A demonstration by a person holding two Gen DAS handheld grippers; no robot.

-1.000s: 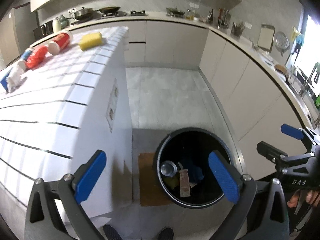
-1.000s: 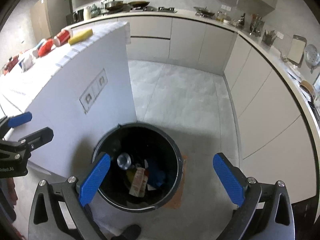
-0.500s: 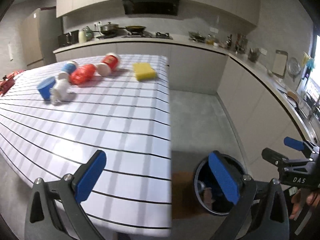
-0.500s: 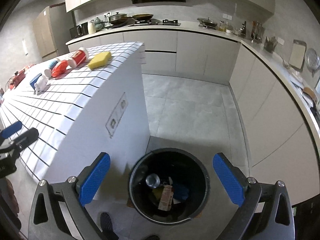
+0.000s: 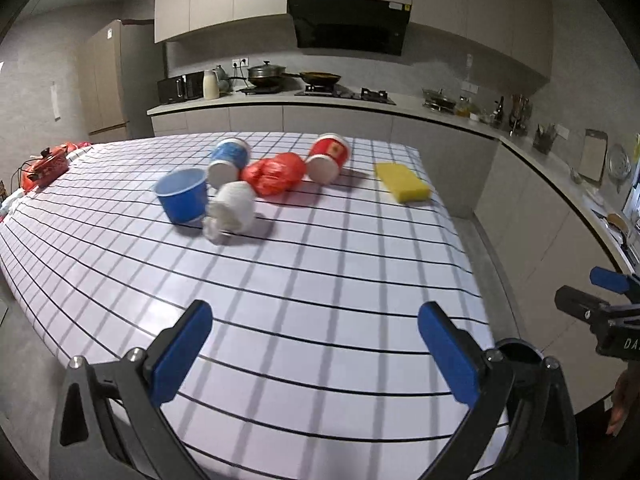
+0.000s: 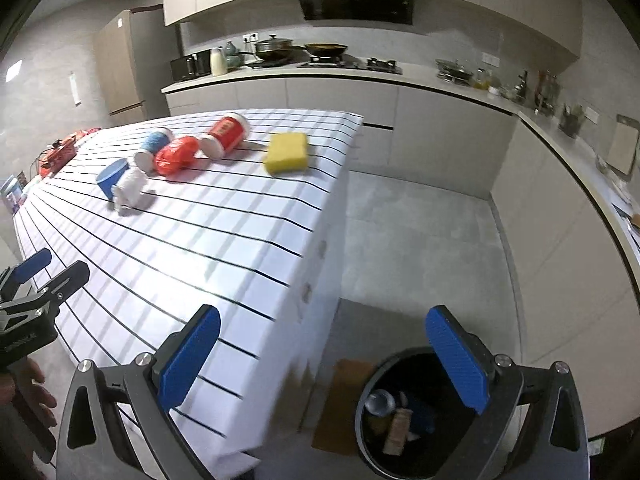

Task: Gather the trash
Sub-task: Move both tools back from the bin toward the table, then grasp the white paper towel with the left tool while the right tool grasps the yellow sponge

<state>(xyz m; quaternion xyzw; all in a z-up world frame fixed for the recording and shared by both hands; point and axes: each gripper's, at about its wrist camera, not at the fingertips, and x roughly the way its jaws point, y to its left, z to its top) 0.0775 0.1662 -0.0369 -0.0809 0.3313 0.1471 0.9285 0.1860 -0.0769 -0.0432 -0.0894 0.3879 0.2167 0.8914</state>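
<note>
On the white grid-lined table [image 5: 320, 280] lie a blue cup [image 5: 182, 196], a white cup with crumpled paper [image 5: 232, 210], a blue-and-white cup [image 5: 230, 158], a red plastic bag [image 5: 276, 174], a red cup [image 5: 330, 156] and a yellow sponge [image 5: 402, 182]. They also show in the right wrist view, far left, such as the red cup [image 6: 226, 136]. My left gripper [image 5: 320, 352] is open and empty above the table's near edge. My right gripper [image 6: 324, 356] is open and empty over the table corner and the black trash bin [image 6: 404, 412], which holds trash.
The bin stands on the floor by the table's right end on a brown mat [image 6: 340, 400]. Kitchen counters [image 6: 440, 92] run along the back and right walls. A red object [image 5: 46, 166] lies at the table's far left edge. The right gripper's tip shows in the left wrist view [image 5: 600, 300].
Both grippers have risen and swung left from above the bin toward the table. The tabletop trash is now ahead of the left gripper. Both stay open.
</note>
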